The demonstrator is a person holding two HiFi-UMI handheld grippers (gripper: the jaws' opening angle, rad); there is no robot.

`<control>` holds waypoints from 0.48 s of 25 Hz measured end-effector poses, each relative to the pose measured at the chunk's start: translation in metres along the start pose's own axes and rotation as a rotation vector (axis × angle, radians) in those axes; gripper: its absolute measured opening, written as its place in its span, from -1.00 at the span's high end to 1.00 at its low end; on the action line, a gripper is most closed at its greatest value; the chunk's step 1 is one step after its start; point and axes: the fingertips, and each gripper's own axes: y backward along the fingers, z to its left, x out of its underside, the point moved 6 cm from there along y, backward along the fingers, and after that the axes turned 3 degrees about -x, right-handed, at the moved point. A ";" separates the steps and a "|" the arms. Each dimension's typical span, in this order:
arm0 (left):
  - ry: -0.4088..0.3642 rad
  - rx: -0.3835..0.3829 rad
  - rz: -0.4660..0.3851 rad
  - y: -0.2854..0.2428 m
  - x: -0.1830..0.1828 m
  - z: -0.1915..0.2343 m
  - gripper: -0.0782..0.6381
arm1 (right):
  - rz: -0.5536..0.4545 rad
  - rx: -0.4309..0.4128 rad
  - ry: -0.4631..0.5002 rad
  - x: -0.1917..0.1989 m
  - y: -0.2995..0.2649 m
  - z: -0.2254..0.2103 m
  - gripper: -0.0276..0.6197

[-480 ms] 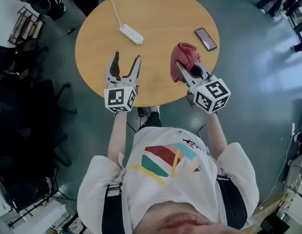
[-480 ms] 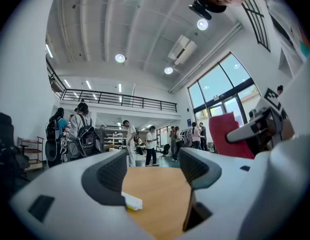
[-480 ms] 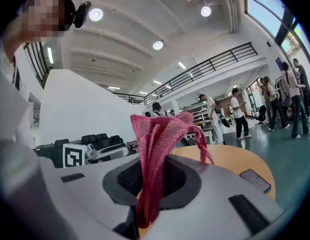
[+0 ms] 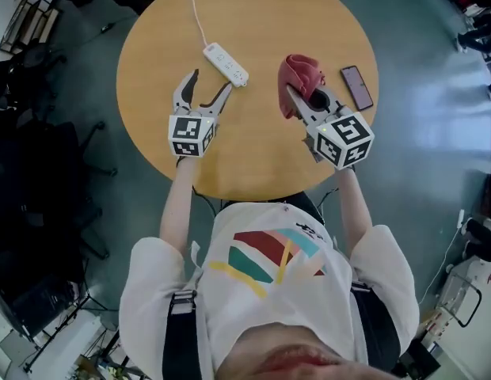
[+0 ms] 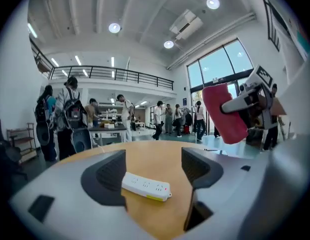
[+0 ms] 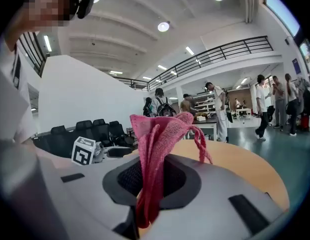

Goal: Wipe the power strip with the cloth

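Observation:
A white power strip point(image 4: 226, 63) lies on the round wooden table point(image 4: 253, 149), its cord running off the far edge. My left gripper point(image 4: 204, 87) hovers just short of it with jaws spread wide and nothing between them; through them the power strip point(image 5: 145, 186) shows a little ahead. My right gripper point(image 4: 299, 95) is shut on a red cloth point(image 4: 299, 77), which bunches up above the jaws. Seen from the right gripper, the cloth point(image 6: 157, 149) stands pinched between the pads. From the left gripper, the cloth point(image 5: 224, 113) hangs to the right.
A dark phone point(image 4: 357, 87) lies on the table to the right of the cloth. Black chairs and equipment stand on the floor at the left point(image 4: 39, 172). People walk in the hall beyond the table point(image 5: 160, 119).
Both grippers have moved forward over the table; the left gripper now sits closer to the power strip. The cloth stays held in the right gripper.

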 end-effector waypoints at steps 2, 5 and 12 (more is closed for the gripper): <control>0.063 0.018 0.043 -0.017 0.011 0.015 -0.28 | 0.047 -0.032 0.021 0.004 -0.020 -0.017 0.79; 0.085 -0.021 0.121 -0.029 0.027 0.037 0.37 | 0.122 -0.106 0.100 0.007 -0.058 -0.042 0.80; -0.030 -0.143 0.277 -0.069 0.068 0.094 0.67 | 0.354 -0.301 0.664 0.022 -0.198 -0.063 0.79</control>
